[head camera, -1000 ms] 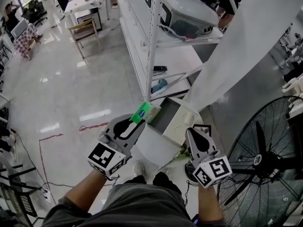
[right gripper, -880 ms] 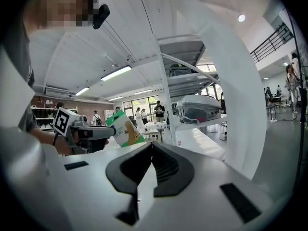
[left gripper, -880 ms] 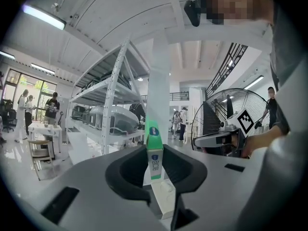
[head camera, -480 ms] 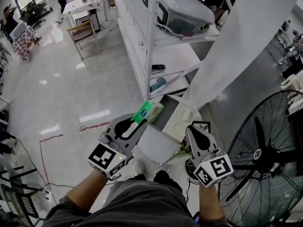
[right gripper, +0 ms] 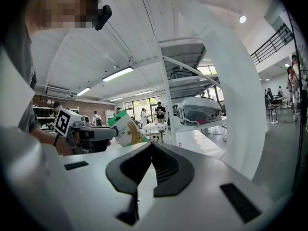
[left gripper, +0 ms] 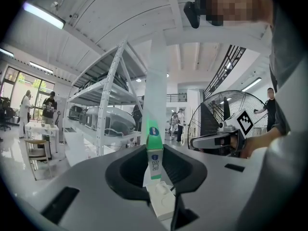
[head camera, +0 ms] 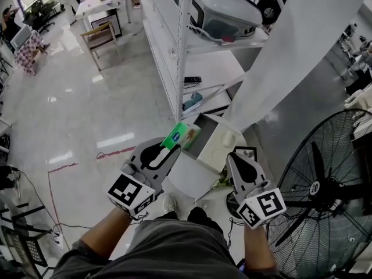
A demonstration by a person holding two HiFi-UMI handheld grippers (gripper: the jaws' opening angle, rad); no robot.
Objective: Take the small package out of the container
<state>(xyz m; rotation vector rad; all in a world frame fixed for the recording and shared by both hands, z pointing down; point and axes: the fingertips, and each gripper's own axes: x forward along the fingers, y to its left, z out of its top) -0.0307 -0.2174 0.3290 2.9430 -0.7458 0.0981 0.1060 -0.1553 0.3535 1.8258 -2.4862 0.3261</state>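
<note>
The package [head camera: 181, 137] is small, green and white, with print on its face. It is gripped at its lower end by the left claw [head camera: 170, 148] and held tilted in the air, over the container's left rim. The container [head camera: 216, 154], a white open-topped box with a grey inside, is seen upright below it.

Open container [head camera: 220, 151] on white table [head camera: 185, 178]
</note>
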